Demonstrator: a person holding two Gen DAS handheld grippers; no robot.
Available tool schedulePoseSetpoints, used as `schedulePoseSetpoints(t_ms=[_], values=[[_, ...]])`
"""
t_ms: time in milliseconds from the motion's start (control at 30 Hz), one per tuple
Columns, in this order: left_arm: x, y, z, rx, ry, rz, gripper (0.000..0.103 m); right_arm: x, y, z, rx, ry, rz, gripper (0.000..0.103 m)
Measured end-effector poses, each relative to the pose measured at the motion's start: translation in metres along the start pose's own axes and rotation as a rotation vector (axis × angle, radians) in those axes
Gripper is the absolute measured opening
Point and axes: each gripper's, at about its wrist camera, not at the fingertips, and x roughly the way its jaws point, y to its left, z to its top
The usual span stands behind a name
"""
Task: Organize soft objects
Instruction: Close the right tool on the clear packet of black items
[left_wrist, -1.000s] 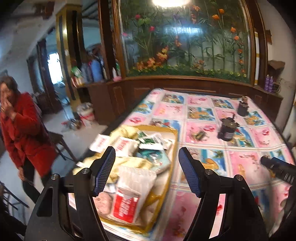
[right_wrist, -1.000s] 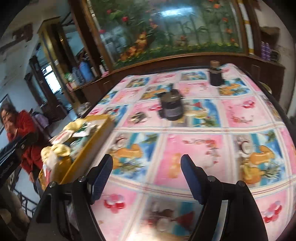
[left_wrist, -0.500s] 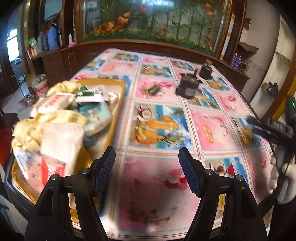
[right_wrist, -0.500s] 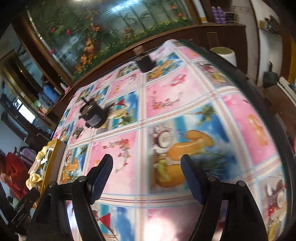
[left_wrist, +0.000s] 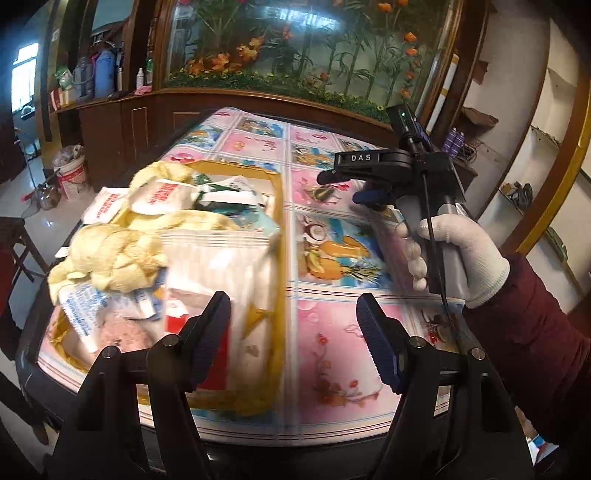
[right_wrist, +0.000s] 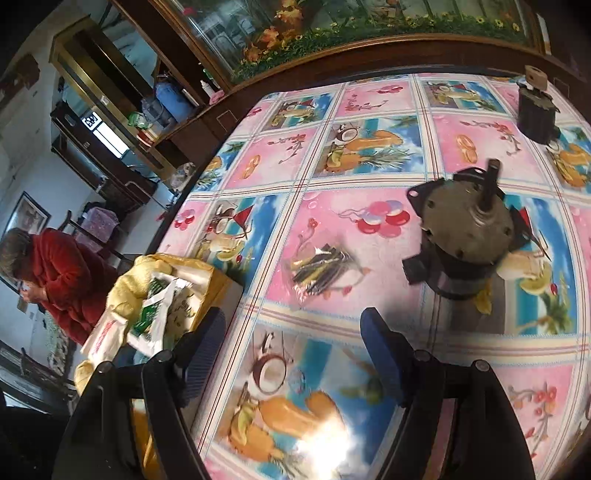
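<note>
Both hand-held grippers, left (left_wrist: 293, 334) and right (right_wrist: 293, 349), hang released over the tabletop (right_wrist: 369, 177), grasping nothing. 1 yellow tray (left_wrist: 277, 206) of soft packets sits at its left edge; 2 dark motors (right_wrist: 465, 236) stand toward the far right corner.

both wrist cameras looked forward and down over the table (left_wrist: 325, 332), close above it; the left faced the yellow tray (left_wrist: 273, 206), which the right view (right_wrist: 218, 280) shared at its left edge.
</note>
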Motion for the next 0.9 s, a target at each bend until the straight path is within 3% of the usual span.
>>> schedulePoseSetpoints(t_ms=[33,200,333,467,700,900], values=[[-0.003,0.010,0.000,-0.019,-0.007,0.013,0.071,0.017,0.007,0.008,0.001,0.011,-0.059,0.075],[-0.010,0.050,0.001,-0.111,-0.023,0.067,0.071,0.041,0.008,0.017,0.006,0.025,-0.144,0.073],[-0.014,0.069,0.002,-0.165,-0.039,0.096,0.071,0.046,0.013,0.014,-0.066,0.034,-0.153,0.025],[-0.019,0.080,0.002,-0.203,-0.055,0.100,0.072,0.033,0.012,-0.004,-0.102,0.049,-0.116,0.018],[-0.023,0.089,-0.002,-0.244,-0.062,0.105,0.072,-0.009,-0.015,-0.029,-0.017,0.034,0.014,0.018],[-0.025,0.075,-0.002,-0.214,-0.063,0.103,0.072,-0.045,-0.029,-0.053,0.009,0.005,0.053,0.018]])
